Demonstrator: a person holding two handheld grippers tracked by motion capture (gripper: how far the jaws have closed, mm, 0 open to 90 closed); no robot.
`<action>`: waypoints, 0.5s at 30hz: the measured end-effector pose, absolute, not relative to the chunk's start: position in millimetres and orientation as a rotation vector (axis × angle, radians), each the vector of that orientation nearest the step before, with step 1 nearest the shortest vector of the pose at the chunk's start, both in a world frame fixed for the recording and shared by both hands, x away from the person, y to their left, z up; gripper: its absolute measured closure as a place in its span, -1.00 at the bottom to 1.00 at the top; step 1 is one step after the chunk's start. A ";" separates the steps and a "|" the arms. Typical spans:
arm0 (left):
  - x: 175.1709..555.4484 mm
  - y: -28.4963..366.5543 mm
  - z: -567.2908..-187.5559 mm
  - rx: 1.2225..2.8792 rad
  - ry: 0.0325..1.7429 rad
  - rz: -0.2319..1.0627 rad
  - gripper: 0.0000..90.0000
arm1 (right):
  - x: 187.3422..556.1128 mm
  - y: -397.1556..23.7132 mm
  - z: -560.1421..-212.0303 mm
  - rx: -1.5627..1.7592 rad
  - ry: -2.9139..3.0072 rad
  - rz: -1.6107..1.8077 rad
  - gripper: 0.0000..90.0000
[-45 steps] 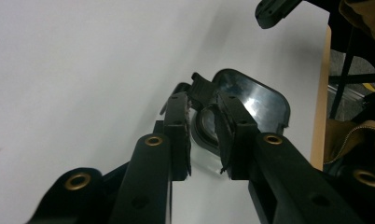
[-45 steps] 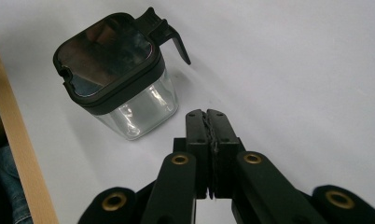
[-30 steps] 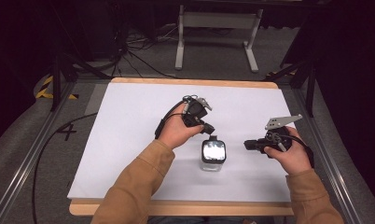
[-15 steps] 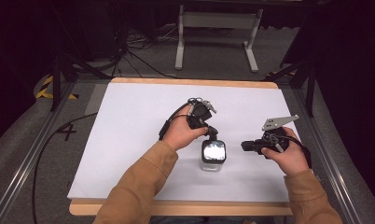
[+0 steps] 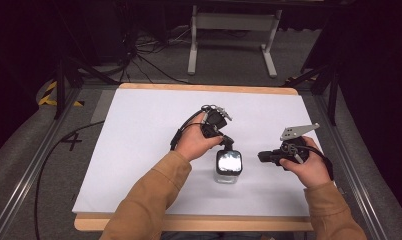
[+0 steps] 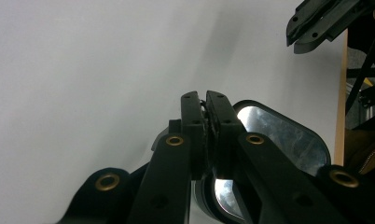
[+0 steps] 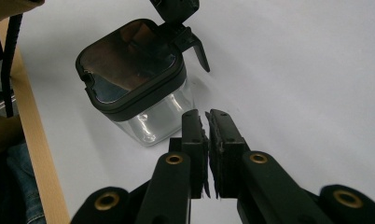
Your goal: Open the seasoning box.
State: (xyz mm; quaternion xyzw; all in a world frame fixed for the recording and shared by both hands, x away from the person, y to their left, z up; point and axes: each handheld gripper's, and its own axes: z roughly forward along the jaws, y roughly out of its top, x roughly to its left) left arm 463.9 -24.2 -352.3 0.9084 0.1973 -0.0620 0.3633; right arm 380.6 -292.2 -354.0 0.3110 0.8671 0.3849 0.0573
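Just one jar (image 5: 228,167), two claws.

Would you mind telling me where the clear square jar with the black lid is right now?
In the high view, the clear square jar with the black lid stands on the white table, near its front edge, between the left tool and right tool.

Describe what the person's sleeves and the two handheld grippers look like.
Both forearms wear tan-brown sleeves. The left gripper and the right gripper are black, each with two flat black jaws on link arms fastened by brass-coloured rivets. A black cable loops from the left gripper. A grey three-cornered plate with small holes sits on top of the right gripper.
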 end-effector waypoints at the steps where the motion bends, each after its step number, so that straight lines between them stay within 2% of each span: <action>1: 464.6 -24.2 -352.6 2.334 0.509 -0.166 0.93 | 380.4 -291.7 -354.0 0.945 2.630 1.166 0.90; 15: 468.4 -23.1 -354.7 2.305 0.577 -0.214 0.92 | 379.4 -286.9 -354.6 0.919 2.644 1.163 0.91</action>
